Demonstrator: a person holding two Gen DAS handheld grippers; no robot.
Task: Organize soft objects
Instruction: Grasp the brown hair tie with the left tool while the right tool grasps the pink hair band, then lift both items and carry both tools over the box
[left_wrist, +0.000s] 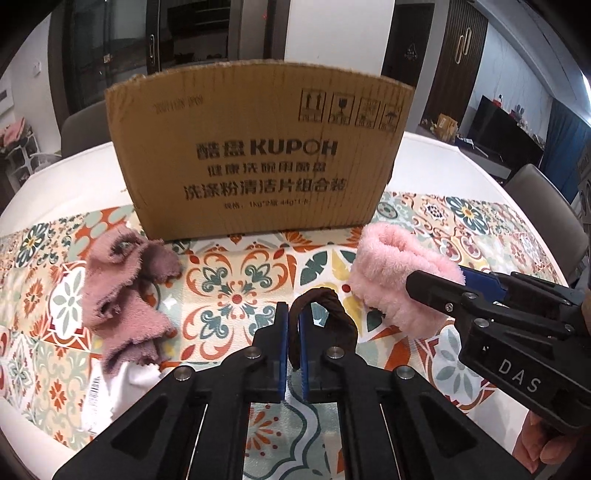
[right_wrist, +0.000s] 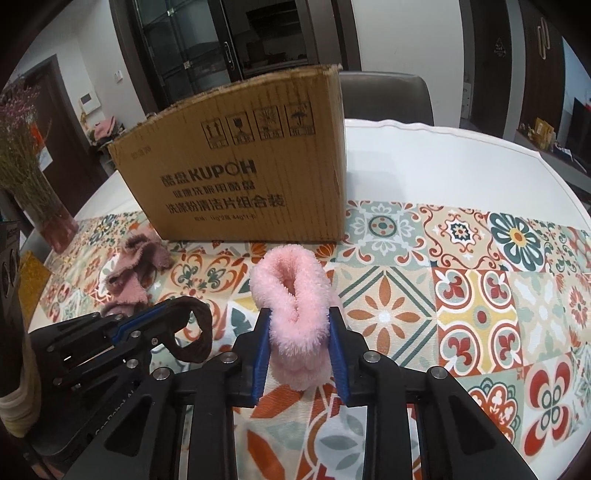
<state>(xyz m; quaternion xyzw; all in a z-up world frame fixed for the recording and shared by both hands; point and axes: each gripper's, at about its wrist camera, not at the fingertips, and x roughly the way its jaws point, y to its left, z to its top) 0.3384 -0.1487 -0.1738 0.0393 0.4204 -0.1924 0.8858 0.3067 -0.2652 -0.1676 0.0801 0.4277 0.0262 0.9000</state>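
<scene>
My left gripper (left_wrist: 293, 314) is shut on a dark brown fabric band (left_wrist: 334, 314), held just above the patterned tablecloth; the band also shows in the right wrist view (right_wrist: 201, 325). My right gripper (right_wrist: 299, 315) is shut on a fluffy pink sock (right_wrist: 295, 295), which also shows in the left wrist view (left_wrist: 391, 277) at the right. A crumpled mauve cloth (left_wrist: 125, 291) lies on the tablecloth at the left, in front of the box. A cardboard box (left_wrist: 258, 147) printed KUPOH stands behind, its inside hidden.
A white cloth (left_wrist: 122, 391) lies under the mauve cloth's near end. A vase with dried flowers (right_wrist: 40, 192) stands at the table's left. Chairs (right_wrist: 384, 96) stand behind the round white table (right_wrist: 443, 166).
</scene>
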